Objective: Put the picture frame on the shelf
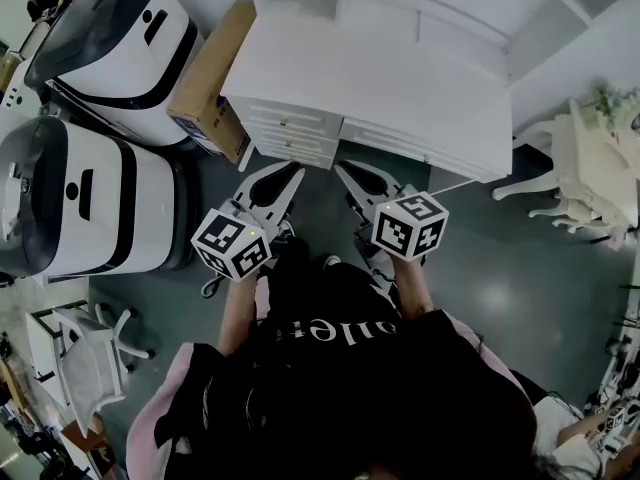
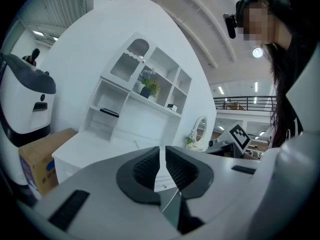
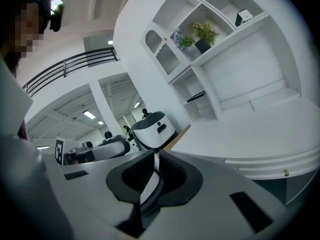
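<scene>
Two hand-held grippers, both empty. The left hand-held gripper [image 2: 162,152] had its jaws closed to a slit w/ nothing btwn them. The right hand-held gripper [image 3: 155,155] was pinched closed too, also on nothing. Both were held out in front of the person, near the front edge of the white desk [image 1: 400,88] but not touching it.

A small dark-edged item, prob. the picture frame [image 3: 243,16], stood upright in an upper compartment of the shelf [image 3: 250,79]. It was to the right of the potted plant [image 3: 204,36] and well apart from either gripper.

My read: the placing step looked done. The item was too small to confirm, though, so poss. no grasp had begun.
- If done, the next move needs only a clean pull-back w/o clipping the desk edge.
- If not, the jaws must open first.

Counts:
- 1 desk
- 1 shelf unit
- 1 picture frame
- 1 potted plant (poss. a 2nd sprig beside it)
- 1 dark flat item [image 3: 196,96] on a lower shelf
- 2 white machines [image 1: 115,43] at left
- 1 cardboard box [image 1: 210,78] btwn them and the desk
</scene>
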{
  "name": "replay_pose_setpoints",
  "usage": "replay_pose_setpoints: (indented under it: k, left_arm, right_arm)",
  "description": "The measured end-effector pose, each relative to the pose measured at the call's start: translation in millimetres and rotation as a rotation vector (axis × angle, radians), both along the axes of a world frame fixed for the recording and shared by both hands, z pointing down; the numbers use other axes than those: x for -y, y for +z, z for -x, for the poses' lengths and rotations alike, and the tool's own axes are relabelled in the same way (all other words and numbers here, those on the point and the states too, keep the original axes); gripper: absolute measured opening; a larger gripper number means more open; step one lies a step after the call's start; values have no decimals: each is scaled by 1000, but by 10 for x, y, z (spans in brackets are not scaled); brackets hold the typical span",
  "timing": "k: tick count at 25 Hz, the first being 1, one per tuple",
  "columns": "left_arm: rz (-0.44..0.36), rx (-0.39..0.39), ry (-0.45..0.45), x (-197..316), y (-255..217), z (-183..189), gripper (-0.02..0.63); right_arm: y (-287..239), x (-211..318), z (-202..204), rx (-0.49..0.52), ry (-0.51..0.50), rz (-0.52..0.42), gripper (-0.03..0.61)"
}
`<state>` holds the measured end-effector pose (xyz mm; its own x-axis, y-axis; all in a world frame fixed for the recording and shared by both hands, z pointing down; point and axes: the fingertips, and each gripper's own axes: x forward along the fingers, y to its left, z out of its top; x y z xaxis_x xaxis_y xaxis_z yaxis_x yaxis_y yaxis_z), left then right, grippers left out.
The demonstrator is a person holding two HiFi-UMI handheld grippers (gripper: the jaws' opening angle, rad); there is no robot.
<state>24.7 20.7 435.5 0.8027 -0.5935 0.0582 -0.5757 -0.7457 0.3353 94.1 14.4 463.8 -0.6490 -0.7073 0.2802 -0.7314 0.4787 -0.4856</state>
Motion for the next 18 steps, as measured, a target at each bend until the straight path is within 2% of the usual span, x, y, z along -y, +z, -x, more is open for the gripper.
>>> replay_pose_setpoints:
  k: [6,18]
  left_arm:
    - [-5,16,-6,-362,21,-151,41]
    - [-23,15,-7,-704,4,-224,41]
  right_arm:
    - [2,-312,-97,10,-30,-17,61]
    - [-37,-645,-84,6,-69,-44,61]
